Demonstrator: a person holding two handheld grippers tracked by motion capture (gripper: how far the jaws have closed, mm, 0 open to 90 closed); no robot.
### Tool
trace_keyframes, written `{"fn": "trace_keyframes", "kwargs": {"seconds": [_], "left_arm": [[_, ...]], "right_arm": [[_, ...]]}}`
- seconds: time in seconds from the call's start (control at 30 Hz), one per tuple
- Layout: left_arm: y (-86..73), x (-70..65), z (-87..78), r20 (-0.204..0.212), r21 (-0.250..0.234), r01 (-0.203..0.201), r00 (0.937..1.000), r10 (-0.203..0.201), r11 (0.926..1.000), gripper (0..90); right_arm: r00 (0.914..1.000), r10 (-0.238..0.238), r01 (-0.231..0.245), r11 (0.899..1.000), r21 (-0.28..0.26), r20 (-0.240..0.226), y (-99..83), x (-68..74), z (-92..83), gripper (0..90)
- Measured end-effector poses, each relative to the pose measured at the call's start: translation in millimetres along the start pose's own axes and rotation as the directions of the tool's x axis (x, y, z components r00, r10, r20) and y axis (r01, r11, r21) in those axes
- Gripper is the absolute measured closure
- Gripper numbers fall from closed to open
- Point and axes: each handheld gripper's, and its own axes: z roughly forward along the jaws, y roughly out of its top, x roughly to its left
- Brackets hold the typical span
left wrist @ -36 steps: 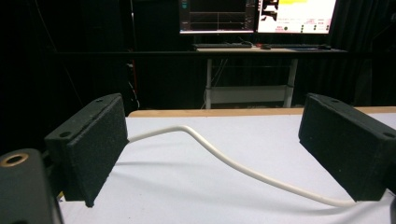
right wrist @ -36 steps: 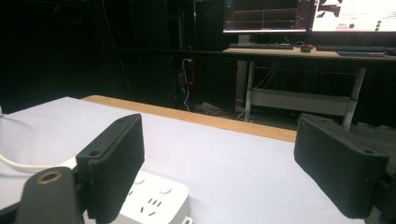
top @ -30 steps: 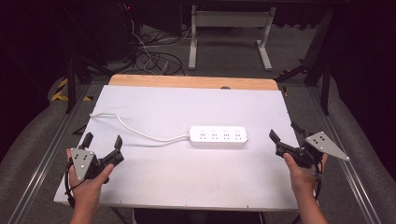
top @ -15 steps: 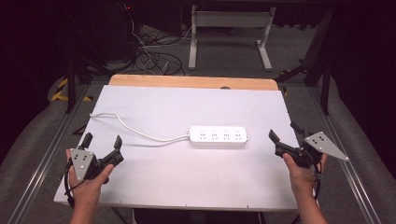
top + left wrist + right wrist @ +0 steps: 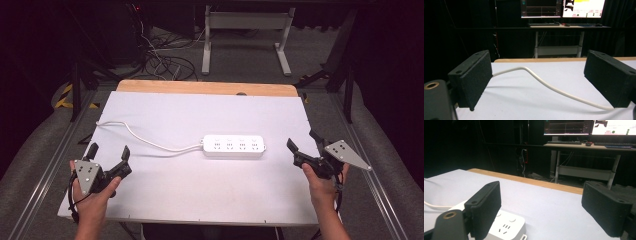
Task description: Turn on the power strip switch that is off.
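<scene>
A white power strip [image 5: 234, 145] lies flat in the middle of the white table [image 5: 200, 112], and its white cable [image 5: 137, 136] runs off to the left edge. My left gripper [image 5: 109, 151] is open near the front left corner, just short of the cable. Between its jaws in the left gripper view the cable [image 5: 544, 83] curves across the table. My right gripper [image 5: 303, 142] is open at the right edge, to the right of the strip. One end of the power strip [image 5: 506, 225] shows beside the left jaw in the right gripper view.
A bare wooden strip [image 5: 205, 87] runs along the table's far edge. Beyond it stand a white desk frame [image 5: 245, 35] and loose cables [image 5: 160, 62] on the floor. Monitors and a keyboard [image 5: 544, 24] sit on a desk behind. Grey padding [image 5: 35, 150] flanks the table.
</scene>
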Motion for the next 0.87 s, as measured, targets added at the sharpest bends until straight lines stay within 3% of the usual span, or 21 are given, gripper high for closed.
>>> {"fn": "trace_keyframes", "kwargs": {"seconds": [0.87], "left_arm": [[0.1, -0.3, 1.8, 0.005, 0.005, 0.000, 1.0000, 0.000, 1.0000, 8.6]], "right_arm": [[1.0000, 0.003, -0.003, 1.000, 0.018, -0.002, -2.0, 0.1, 1.8, 18.4]]}}
